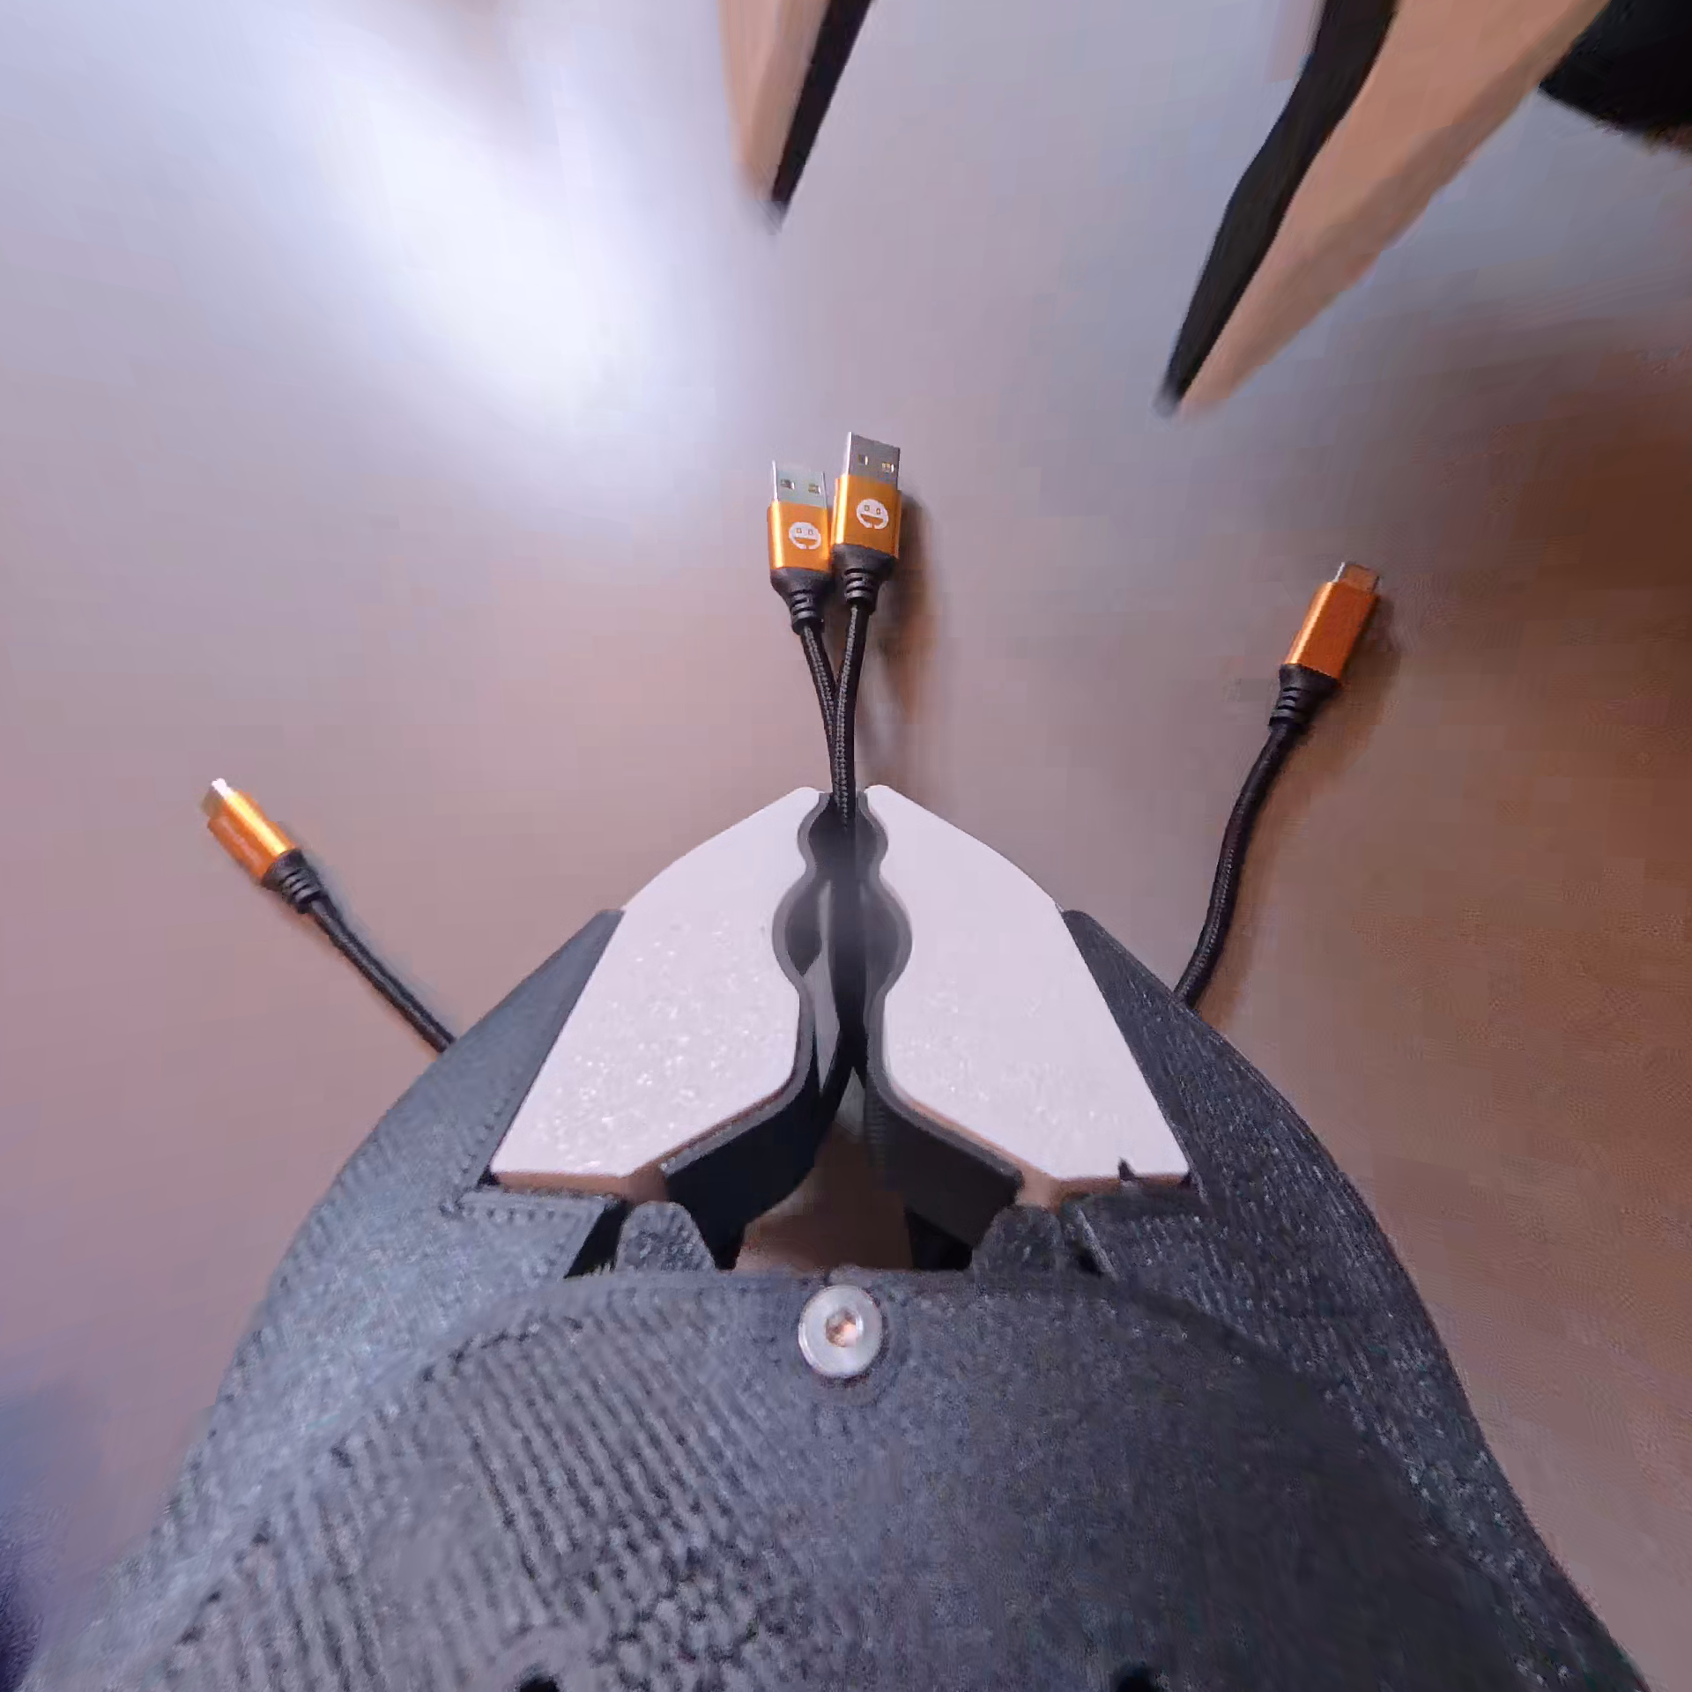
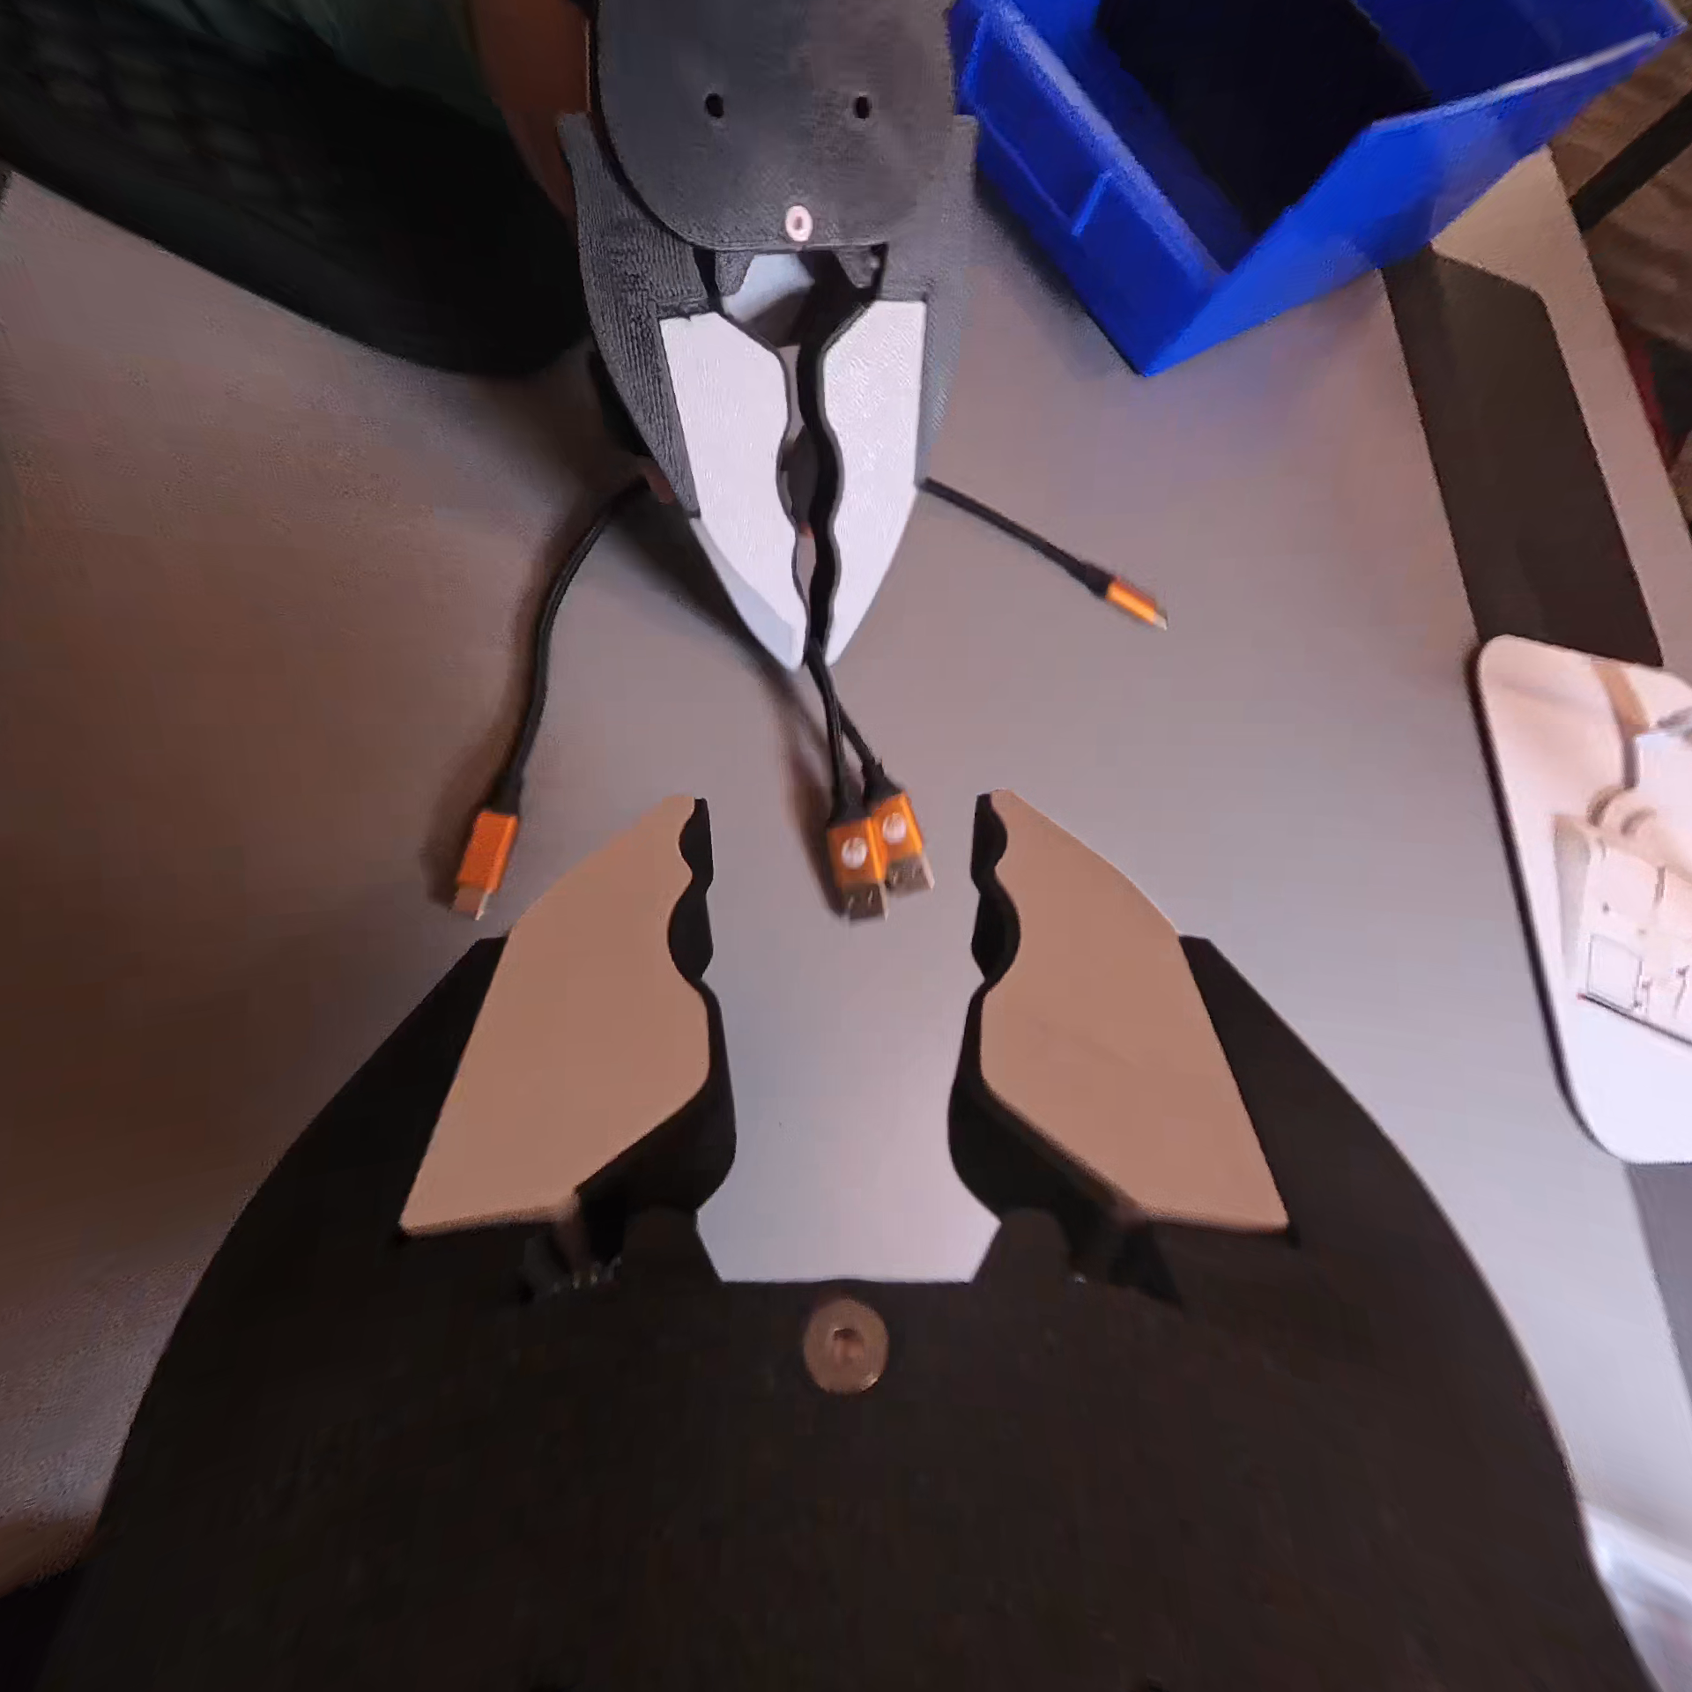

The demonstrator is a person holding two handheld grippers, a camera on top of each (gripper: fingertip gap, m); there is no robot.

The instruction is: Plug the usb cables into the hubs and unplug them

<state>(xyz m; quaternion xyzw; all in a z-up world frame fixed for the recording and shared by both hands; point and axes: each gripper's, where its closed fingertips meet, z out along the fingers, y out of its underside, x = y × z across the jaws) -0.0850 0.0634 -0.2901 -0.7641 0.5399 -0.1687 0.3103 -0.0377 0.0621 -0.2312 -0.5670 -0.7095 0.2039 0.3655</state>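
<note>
My left gripper (image 1: 840, 798) is shut on two black braided USB cables (image 1: 842, 696) side by side. Their two orange-shelled USB-A plugs (image 1: 833, 526) stick out ahead of its tips, just above the grey table. The cables' small orange plugs trail out at the left (image 1: 249, 835) and at the right (image 1: 1329, 624). My right gripper (image 2: 840, 810) is open and empty, and it faces the left gripper (image 2: 806, 652). The two USB-A plugs (image 2: 865, 853) lie just beyond the gap between its fingertips. Its fingers (image 1: 1282, 229) show blurred at the top of the left wrist view.
A blue plastic bin (image 2: 1300, 211) stands at the far right of the grey table (image 2: 1190, 732). A white rounded board (image 2: 1538, 732) with white parts on it lies at the right edge. A dark bulky object (image 2: 275, 201) sits at the far left.
</note>
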